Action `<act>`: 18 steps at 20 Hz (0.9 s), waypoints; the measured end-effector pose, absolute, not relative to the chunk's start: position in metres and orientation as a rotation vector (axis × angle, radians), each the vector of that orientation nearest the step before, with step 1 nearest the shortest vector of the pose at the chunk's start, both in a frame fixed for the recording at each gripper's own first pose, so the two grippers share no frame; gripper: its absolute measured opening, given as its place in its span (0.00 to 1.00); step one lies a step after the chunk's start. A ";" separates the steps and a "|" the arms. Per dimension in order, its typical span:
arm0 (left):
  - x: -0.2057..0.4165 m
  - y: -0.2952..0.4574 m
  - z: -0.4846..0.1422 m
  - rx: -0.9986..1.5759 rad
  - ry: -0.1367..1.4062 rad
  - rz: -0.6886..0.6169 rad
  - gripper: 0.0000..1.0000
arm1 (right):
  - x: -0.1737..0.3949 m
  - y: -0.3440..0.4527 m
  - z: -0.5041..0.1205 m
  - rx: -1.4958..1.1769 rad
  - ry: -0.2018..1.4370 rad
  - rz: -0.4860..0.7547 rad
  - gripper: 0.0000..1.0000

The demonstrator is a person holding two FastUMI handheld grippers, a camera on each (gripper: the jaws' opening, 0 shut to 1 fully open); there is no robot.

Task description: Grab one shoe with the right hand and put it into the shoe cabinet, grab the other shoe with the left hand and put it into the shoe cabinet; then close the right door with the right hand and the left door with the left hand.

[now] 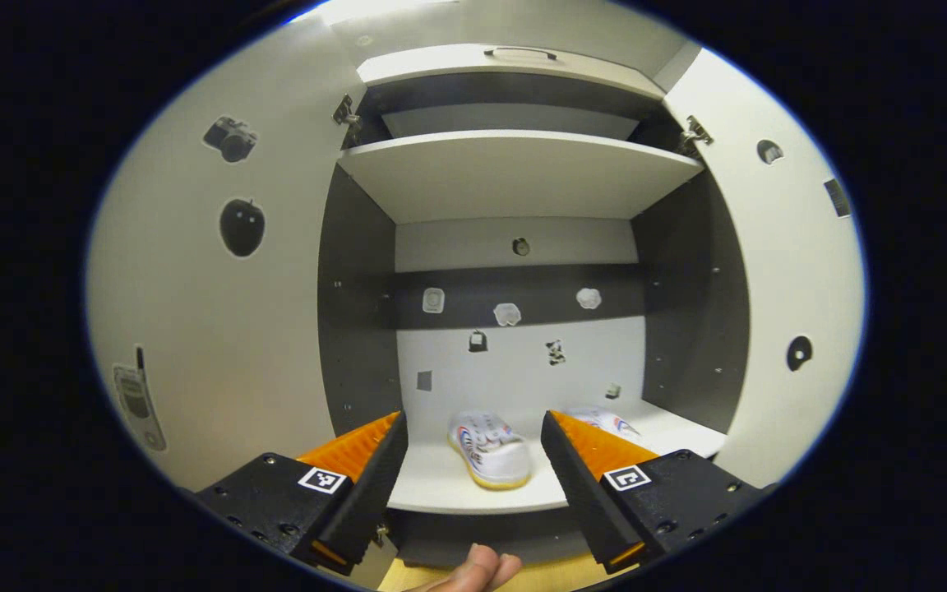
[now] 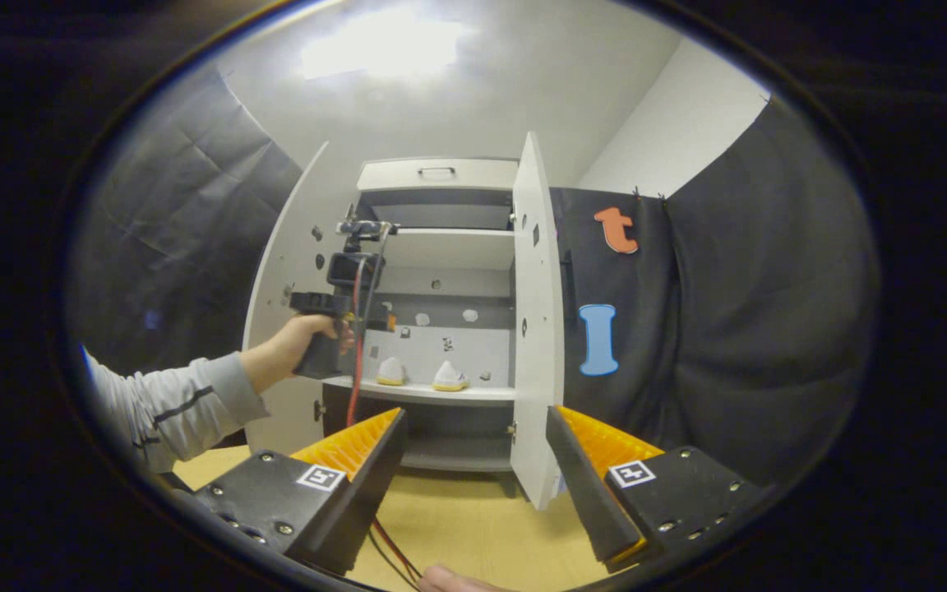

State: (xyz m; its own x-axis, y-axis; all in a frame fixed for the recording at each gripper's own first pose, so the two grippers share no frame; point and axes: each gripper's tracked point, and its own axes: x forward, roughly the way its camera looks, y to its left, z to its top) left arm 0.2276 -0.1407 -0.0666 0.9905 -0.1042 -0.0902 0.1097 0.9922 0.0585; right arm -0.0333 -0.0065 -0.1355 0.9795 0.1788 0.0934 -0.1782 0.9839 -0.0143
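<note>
Right gripper view shows my tall white wooden shoe cabinet with both doors open; the right door, stiff and light, should swing if I push its free edge. Two small white canvas shoes sit on the lower shelf, ahead of my left hand-held gripper. My right hand-held gripper is also wide open, empty.
</note>
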 end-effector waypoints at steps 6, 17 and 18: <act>0.130 -0.128 -0.069 0.051 0.047 -0.190 0.98 | -0.027 -0.022 -0.136 -0.006 -0.087 0.157 1.00; 0.017 -0.095 -0.159 0.059 0.120 -0.204 0.98 | 0.023 -0.088 -0.122 -0.077 0.087 0.168 0.98; 0.014 -0.091 -0.163 0.045 0.124 -0.204 0.98 | 0.027 -0.096 -0.121 -0.099 0.109 0.157 0.99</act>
